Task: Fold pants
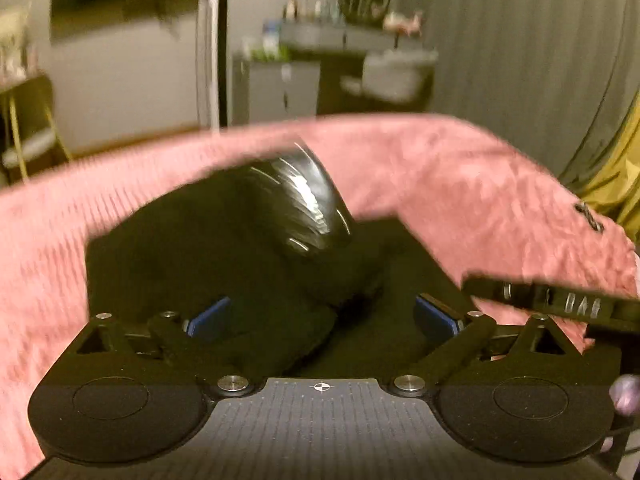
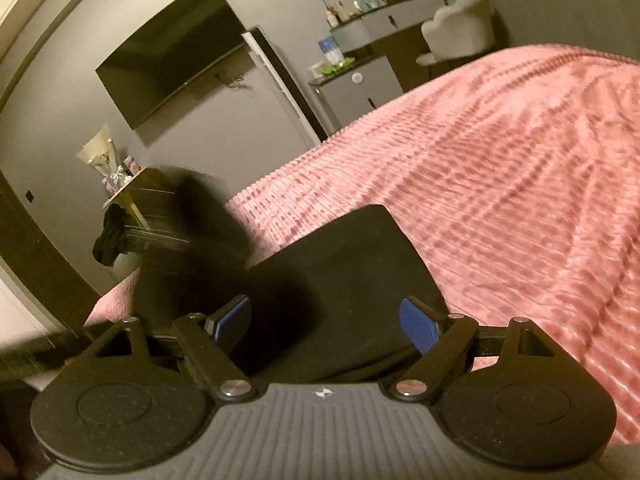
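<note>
The black pants [image 1: 200,248] lie bunched on a pink ribbed blanket [image 1: 440,168] that covers the bed. My left gripper [image 1: 323,316] hovers over them, open, its blue pads [image 1: 210,316] wide apart and touching nothing. A blurred dark shape with shiny streaks [image 1: 304,200] sits above the pants; I cannot tell what it is. In the right wrist view the pants [image 2: 344,256] show a flat, straight-edged fold on the blanket [image 2: 500,160]. My right gripper [image 2: 326,322] is open just over their near edge, the cloth showing between its blue pads [image 2: 420,324] without being pinched.
A black lettered bar [image 1: 560,304] juts in from the right. A dark blur [image 2: 192,216] hangs at the bed's left edge. Beyond the bed are a wall TV [image 2: 172,52], a grey cabinet [image 2: 360,80], a white chair [image 2: 460,28] and a side table [image 2: 120,196].
</note>
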`<act>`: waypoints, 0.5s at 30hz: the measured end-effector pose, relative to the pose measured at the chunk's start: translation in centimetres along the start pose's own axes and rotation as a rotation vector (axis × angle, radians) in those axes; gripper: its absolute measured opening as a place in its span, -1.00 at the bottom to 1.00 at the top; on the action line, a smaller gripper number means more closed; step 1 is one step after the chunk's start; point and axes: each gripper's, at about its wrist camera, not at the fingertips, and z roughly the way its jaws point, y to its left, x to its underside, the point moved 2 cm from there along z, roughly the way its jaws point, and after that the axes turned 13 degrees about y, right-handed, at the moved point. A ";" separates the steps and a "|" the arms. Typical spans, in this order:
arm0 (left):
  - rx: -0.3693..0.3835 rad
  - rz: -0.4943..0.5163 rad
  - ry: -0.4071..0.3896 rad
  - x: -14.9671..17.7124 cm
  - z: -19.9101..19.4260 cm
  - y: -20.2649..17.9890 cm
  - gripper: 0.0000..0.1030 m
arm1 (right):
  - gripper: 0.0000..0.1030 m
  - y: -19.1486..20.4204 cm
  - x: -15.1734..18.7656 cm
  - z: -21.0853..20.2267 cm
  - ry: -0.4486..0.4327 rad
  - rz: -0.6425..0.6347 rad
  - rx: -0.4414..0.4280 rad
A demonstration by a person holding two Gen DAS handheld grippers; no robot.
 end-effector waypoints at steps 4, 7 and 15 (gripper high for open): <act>-0.061 -0.239 -0.008 1.7 0.5 4.2 0.95 | 0.61 -0.2 -0.6 1.2 0.066 -0.008 -0.039; -0.248 -0.443 -0.039 4.2 0.1 8.7 0.95 | 0.61 -0.1 -1.5 3.7 0.131 0.046 -0.119; -0.121 -0.932 -0.032 8.4 1.0 16.7 0.96 | 0.66 -1.0 -3.7 12.3 0.260 0.251 -0.196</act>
